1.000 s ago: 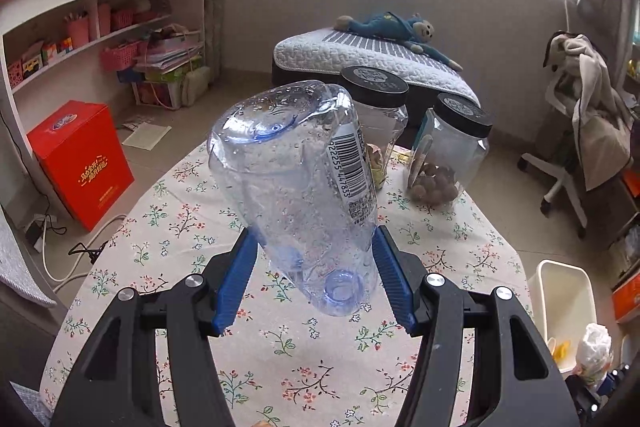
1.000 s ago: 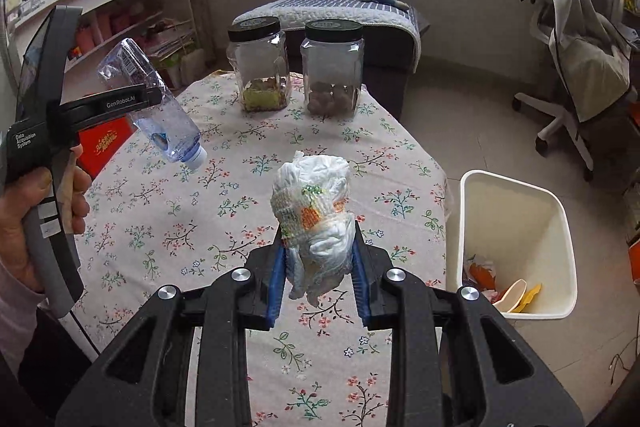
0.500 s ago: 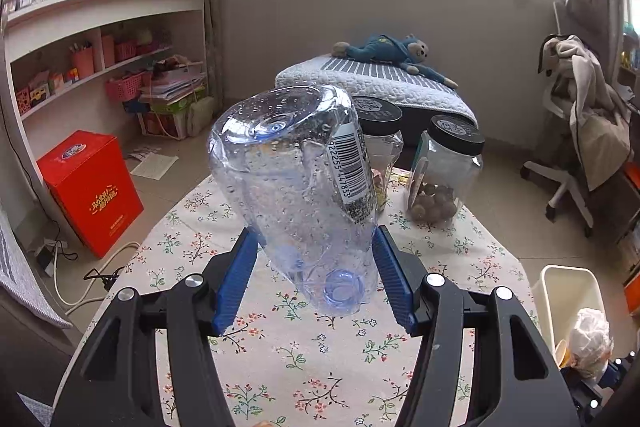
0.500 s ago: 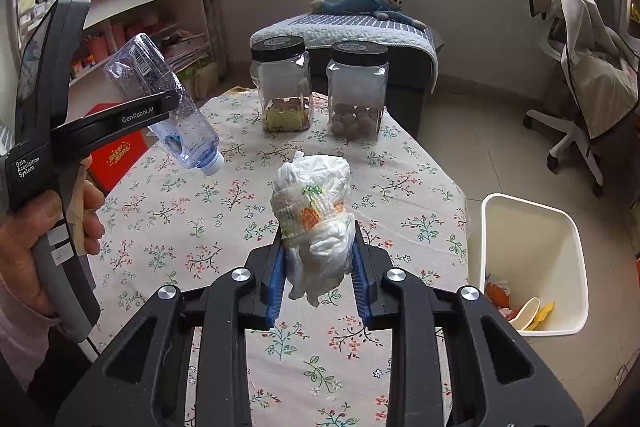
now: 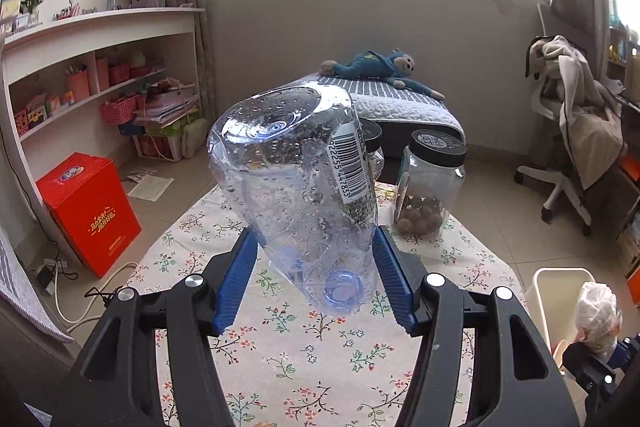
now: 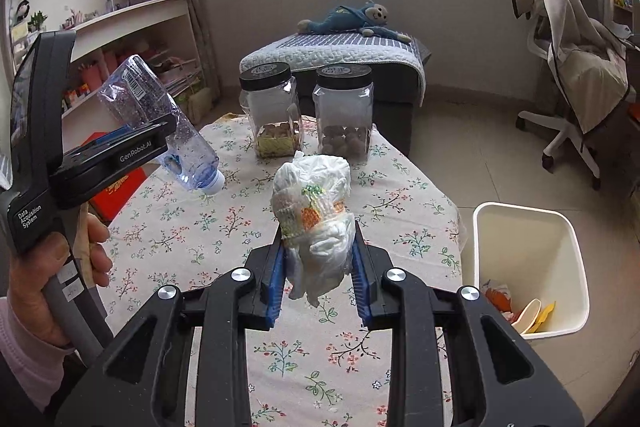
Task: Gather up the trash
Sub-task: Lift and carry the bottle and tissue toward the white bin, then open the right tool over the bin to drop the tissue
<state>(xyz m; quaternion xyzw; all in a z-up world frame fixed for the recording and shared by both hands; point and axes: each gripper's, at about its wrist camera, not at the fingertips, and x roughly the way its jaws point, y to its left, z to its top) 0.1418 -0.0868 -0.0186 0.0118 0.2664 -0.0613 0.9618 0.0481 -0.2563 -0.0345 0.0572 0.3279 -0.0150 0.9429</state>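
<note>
Gripper pads on our left gripper (image 5: 314, 277) clamp a clear bottle (image 5: 296, 183) above the worktop (image 6: 192, 227), while our right gripper (image 6: 318, 267) grips a crumpled bag (image 6: 314, 219) near the bin (image 6: 484, 247).

Clear plastic bottle (image 5: 296, 187), empty, wet drops inside, barcode label on its side, tipped with cap end down, up in the air over the flowery table. White crumpled bag (image 6: 316, 223) with an orange and green bit, also off the table.
</note>
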